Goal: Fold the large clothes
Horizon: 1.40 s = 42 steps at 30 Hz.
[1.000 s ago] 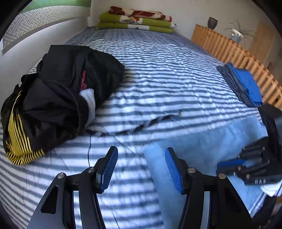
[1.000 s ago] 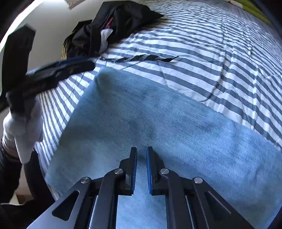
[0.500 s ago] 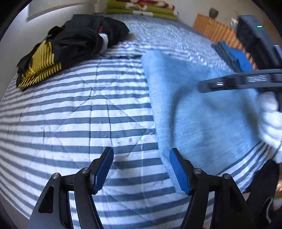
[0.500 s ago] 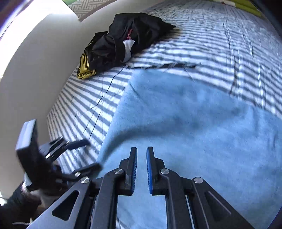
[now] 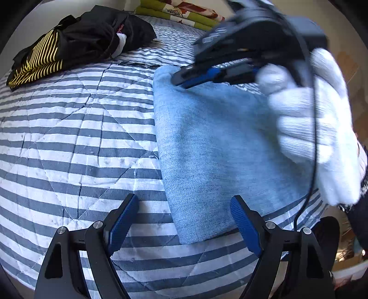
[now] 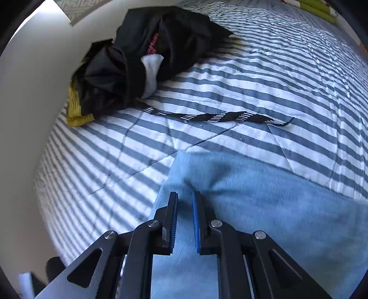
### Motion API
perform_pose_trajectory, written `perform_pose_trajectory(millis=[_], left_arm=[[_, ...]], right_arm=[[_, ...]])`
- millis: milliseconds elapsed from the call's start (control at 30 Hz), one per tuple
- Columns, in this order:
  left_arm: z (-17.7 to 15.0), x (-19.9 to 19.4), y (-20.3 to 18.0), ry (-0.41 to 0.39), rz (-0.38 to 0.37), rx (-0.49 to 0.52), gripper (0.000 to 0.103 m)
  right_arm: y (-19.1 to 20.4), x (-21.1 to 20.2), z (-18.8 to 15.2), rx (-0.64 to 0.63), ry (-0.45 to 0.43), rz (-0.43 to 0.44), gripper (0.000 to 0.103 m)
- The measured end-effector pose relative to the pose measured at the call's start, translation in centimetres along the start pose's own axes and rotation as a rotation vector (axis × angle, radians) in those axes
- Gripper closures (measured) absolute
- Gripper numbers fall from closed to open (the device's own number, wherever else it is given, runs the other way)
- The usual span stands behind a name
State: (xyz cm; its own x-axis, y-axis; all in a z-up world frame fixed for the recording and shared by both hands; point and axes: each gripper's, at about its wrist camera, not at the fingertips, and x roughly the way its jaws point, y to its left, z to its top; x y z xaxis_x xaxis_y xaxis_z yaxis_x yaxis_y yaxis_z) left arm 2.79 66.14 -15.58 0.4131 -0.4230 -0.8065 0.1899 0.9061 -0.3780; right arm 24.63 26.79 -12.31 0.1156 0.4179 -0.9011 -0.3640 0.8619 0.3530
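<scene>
One light-blue denim garment (image 5: 214, 147) lies folded flat on the striped bed (image 5: 76, 128), filling the centre and right of the left wrist view and the lower right of the right wrist view. The left gripper (image 5: 184, 226) sits at the bottom of its frame with jaws spread wide, empty, straddling the garment's near corner. The right gripper (image 6: 185, 222) has its jaws narrowed to a slim gap, with denim showing between them; whether the pads actually pinch the cloth cannot be told. In the left wrist view that same gripper appears blurred at upper right, held by one white-gloved hand (image 5: 315, 128), its tip over the garment's far corner.

One black jacket (image 6: 147, 57) with yellow-striped trim is heaped at the upper left of both frames, well apart from the denim. One black-and-white drawstring (image 6: 218, 117) runs from it across the stripes, between jacket and garment. One stack of green and red bedding (image 5: 179, 13) lies at the top edge.
</scene>
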Motion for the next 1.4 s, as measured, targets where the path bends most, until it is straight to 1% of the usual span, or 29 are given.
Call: perform_pose_trajectory(millis=[67, 100, 133, 167, 233, 300, 333, 367, 433, 467, 533, 567, 600, 633, 667, 700, 767, 800, 867, 900, 967, 1033, 1067, 1100, 1133, 1233, 1267, 1367, 1400], left_arm=[[0.1, -0.9, 0.3, -0.03, -0.017, -0.031, 0.019], [0.4, -1.4, 0.7, -0.045, -0.02, -0.039, 0.019], [0.9, -1.6, 1.0, -0.06, -0.02, -0.043, 0.019], [1.2, -1.9, 0.9, -0.075, -0.012, -0.042, 0.019], [2.0, -1.7, 0.9, -0.09, 0.038, -0.035, 0.019], [2.1, -0.6, 0.8, -0.069, 0.129, 0.016, 0.019], [1.9, 0.4, 0.7, -0.04, 0.181, 0.049, 0.019], [1.5, 1.3, 0.8, -0.005, 0.227, 0.074, 0.019], [0.5, 1.4, 0.6, -0.02, 0.243, 0.111, 0.019], [0.3, 1.1, 0.7, -0.011, 0.237, 0.105, 0.019], [-0.1, -0.3, 1.2, -0.026, 0.191, 0.055, 0.019], [-0.4, -1.0, 1.4, -0.033, 0.171, 0.032, 0.02], [-0.7, -1.6, 1.5, -0.041, 0.153, 0.012, 0.02], [-0.9, -2.1, 1.4, -0.052, 0.135, 0.004, 0.02], [-1.0, -2.4, 1.2, -0.057, 0.126, 0.004, 0.02], [-1.2, -2.7, 0.9, -0.055, 0.124, 0.004, 0.02], [-1.4, -2.7, 0.5, -0.051, 0.125, 0.002, 0.019], [-1.5, -2.5, 0.4, -0.045, 0.133, 0.008, 0.019], [-1.4, -1.1, 0.4, -0.012, 0.161, 0.017, 0.019], [-1.6, -0.5, 0.5, 0.012, 0.162, 0.017, 0.017], [-1.9, -0.2, 0.3, 0.003, 0.167, 0.033, 0.012], [-2.1, 0.2, 0.0, 0.019, 0.162, 0.044, 0.001], [-2.1, 0.4, -0.2, 0.029, 0.156, 0.056, 0.0], [-2.1, 0.6, -0.6, 0.031, 0.172, 0.073, 0.0], [-2.2, 0.5, -0.7, 0.031, 0.169, 0.066, 0.0], [-2.0, -0.5, -0.1, 0.002, 0.099, -0.019, 0.001], [-2.0, -1.0, 0.1, -0.016, 0.067, -0.053, 0.001], [-1.6, -1.8, 0.7, -0.053, 0.035, -0.112, 0.001], [-1.4, -1.7, 0.9, -0.057, 0.028, -0.128, 0.001]], right_arm=[[-0.9, -2.4, -1.2, 0.038, -0.029, 0.043, 0.087], [-1.3, -3.6, -2.0, 0.046, -0.045, 0.05, 0.078], [-1.7, -4.5, -3.0, 0.044, -0.06, 0.045, 0.071], [-1.9, -5.5, -4.3, 0.033, -0.079, 0.029, 0.071], [-2.2, -6.5, -6.8, 0.012, -0.096, 0.0, 0.071], [-2.8, -6.6, -9.5, 0.026, -0.098, -0.026, 0.071], [-2.9, -6.2, -11.0, 0.034, -0.083, -0.03, 0.071], [-2.8, -5.3, -11.7, 0.038, -0.058, -0.045, 0.071], [-3.0, -3.8, -14.2, 0.038, -0.005, -0.086, 0.071], [-2.9, -3.3, -15.3, 0.022, 0.013, -0.11, 0.071], [-2.1, -3.7, -16.8, -0.041, -0.018, -0.154, 0.071], [-1.9, -4.0, -17.1, -0.046, -0.015, -0.161, 0.071], [-2.0, -4.6, -17.2, -0.023, -0.018, -0.143, 0.071], [-2.4, -5.5, -17.2, 0.019, -0.038, -0.108, 0.071], [-2.7, -6.4, -17.2, 0.043, -0.063, -0.091, 0.071], [-2.8, -7.4, -17.3, 0.055, -0.094, -0.09, 0.071], [-3.2, -9.5, -17.7, 0.062, -0.158, -0.117, 0.071], [-3.4, -10.2, -17.9, 0.065, -0.171, -0.129, 0.07], [-4.3, -10.4, -18.5, 0.089, -0.158, -0.147, 0.066], [-4.8, -10.1, -18.6, 0.107, -0.147, -0.154, 0.066], [-6.6, -9.2, -19.2, 0.144, -0.109, -0.182, 0.066], [-8.3, -8.1, -19.8, 0.162, -0.079, -0.242, 0.066], [-8.6, -7.8, -20.2, 0.159, -0.077, -0.242, 0.066], [-8.9, -7.9, -20.6, 0.154, -0.089, -0.222, 0.066], [-9.0, -8.1, -20.7, 0.158, -0.098, -0.214, 0.066], [-8.9, -9.5, -20.6, 0.165, -0.117, -0.191, 0.066], [-8.7, -10.1, -20.2, 0.161, -0.122, -0.177, 0.066], [-7.9, -12.0, -18.0, 0.156, -0.132, -0.128, 0.064], [-7.5, -12.4, -16.9, 0.156, -0.13, -0.116, 0.059]])
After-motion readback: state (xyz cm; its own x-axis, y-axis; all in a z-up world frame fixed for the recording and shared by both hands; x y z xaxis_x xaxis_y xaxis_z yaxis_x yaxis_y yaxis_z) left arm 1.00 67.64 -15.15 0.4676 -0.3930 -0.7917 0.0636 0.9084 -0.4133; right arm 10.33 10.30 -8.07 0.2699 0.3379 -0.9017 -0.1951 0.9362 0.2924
